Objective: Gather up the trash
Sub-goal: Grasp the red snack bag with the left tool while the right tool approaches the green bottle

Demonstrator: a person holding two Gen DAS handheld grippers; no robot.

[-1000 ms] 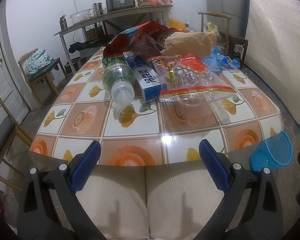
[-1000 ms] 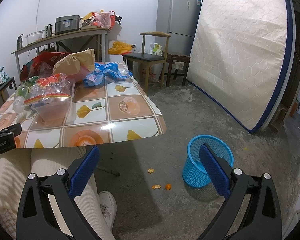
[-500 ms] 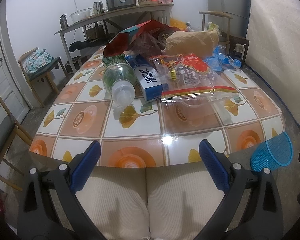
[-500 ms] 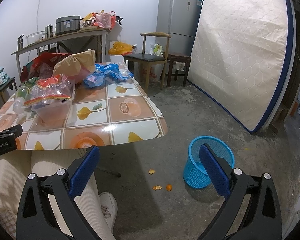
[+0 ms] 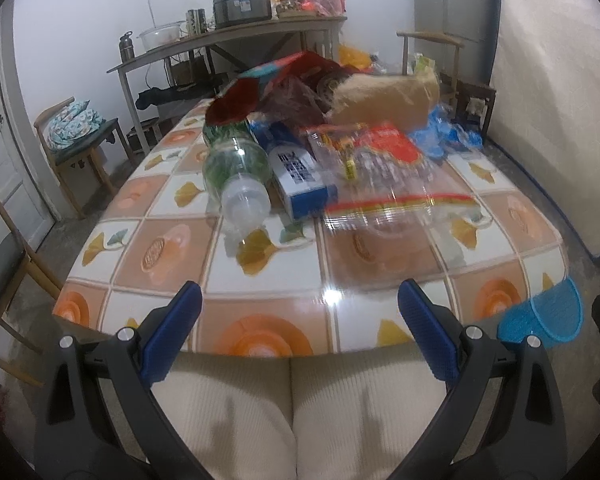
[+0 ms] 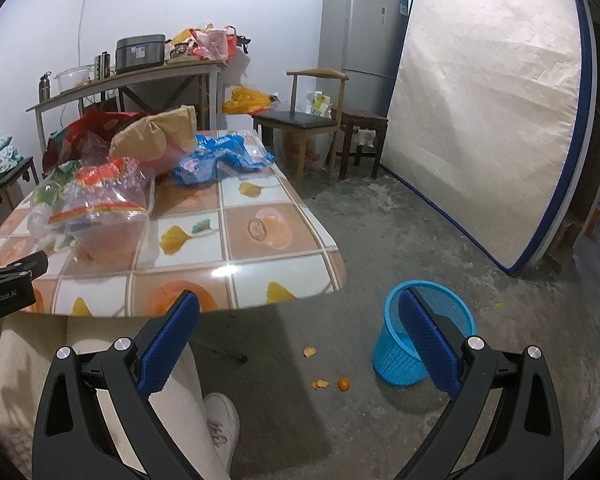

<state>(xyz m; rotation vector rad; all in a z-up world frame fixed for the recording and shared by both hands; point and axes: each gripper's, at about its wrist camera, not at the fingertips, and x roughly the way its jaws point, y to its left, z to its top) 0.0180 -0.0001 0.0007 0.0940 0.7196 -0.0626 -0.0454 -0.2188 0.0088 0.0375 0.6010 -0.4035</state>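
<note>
A: Holding anything with the left gripper (image 5: pixel 300 292)?

B: Holding nothing. Hovering above a lap in cream ribbed trousers (image 5: pixel 292 408), just short of the near edge of the tiled table (image 5: pixel 260 280), with the blue fingers (image 5: pixel 172 332) spread wide.

A: And with the right gripper (image 6: pixel 299 298)?

B: Gripping nothing either, fingers likewise spread wide. Hanging off the table's right corner, pointing out over the concrete floor, with one finger partly covering the blue mesh wastebasket (image 6: pixel 396 352).

A: Seeing the trash where?

B: Lying heaped on the middle and far part of the table. Nearest, resting on its side with the cap end toward the lap, a clear plastic bottle (image 5: pixel 236 176). Touching its right side, a blue-and-white carton (image 5: pixel 300 184). Right of that, sprawling flat, a clear snack bag with red and yellow print (image 5: pixel 388 176). Behind them, piling up: a red bag (image 5: pixel 260 88), a brown paper bag (image 5: pixel 384 100) and a crumpled blue wrapper (image 5: pixel 444 136).

A: Finding anything on the floor?

B: Lying near the wastebasket, on its left, a few orange peel scraps (image 6: pixel 320 383) and a small orange (image 6: pixel 343 384), well apart from the table heap. Standing upright on the floor to the right of the table, that wastebasket; contents impossible to tell.

A: Seeing anything else around?

B: Leaning against the wall, a mattress (image 6: pixel 480 100); standing beside it, a grey fridge (image 6: pixel 360 32); resting by the table leg, a white shoe (image 6: pixel 220 416).
</note>
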